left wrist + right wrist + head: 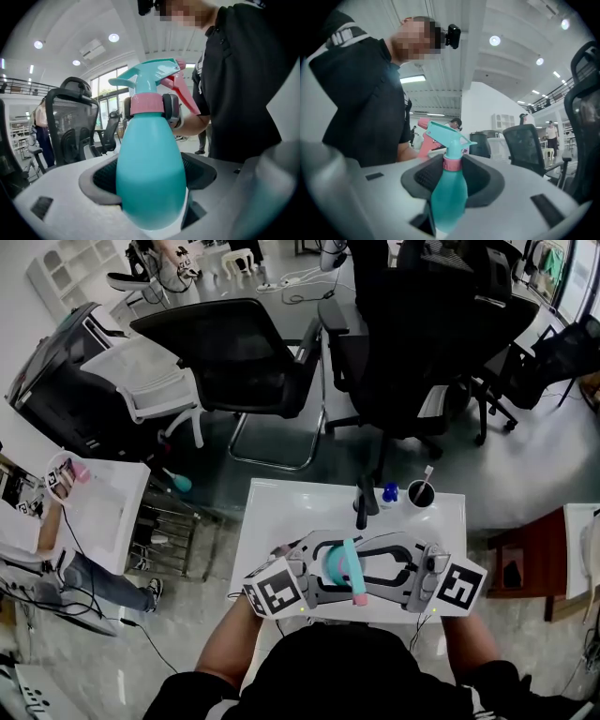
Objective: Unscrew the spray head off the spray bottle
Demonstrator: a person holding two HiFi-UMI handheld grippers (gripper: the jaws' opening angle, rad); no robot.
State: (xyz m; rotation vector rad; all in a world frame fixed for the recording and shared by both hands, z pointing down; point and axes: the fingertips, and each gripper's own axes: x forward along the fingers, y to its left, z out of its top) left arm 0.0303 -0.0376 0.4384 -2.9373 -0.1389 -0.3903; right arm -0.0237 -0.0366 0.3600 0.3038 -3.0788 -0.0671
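Holding the spray bottle (pixel 337 563) aloft over the near edge of the table (pixel 281 512): left tongs (pixel 150 178) clamped wide around its belly, right tongs (pixel 452 176) pinched on the pink collar (pixel 146 104). Probably light, smooth, slippery plastic; best gripped firmly at belly and collar, never the trigger (pixel 180 91).

Left forearm (pixel 230 648) and right forearm (pixel 469 643) drawn in, left tool (pixel 328 564) and right tool (pixel 367 570) facing, both clamped.

1. An open-plan office: just beyond the small white table (pixel 281 512) stand black mesh swivel chairs (pixel 234 352).
2. Farther beyond the table, cables (pixel 300 282) trail over the grey floor (pixel 525 456).
3. Left of the table stands another white desk (pixel 108 507), and far beyond it to the left, white shelving (pixel 70 268).
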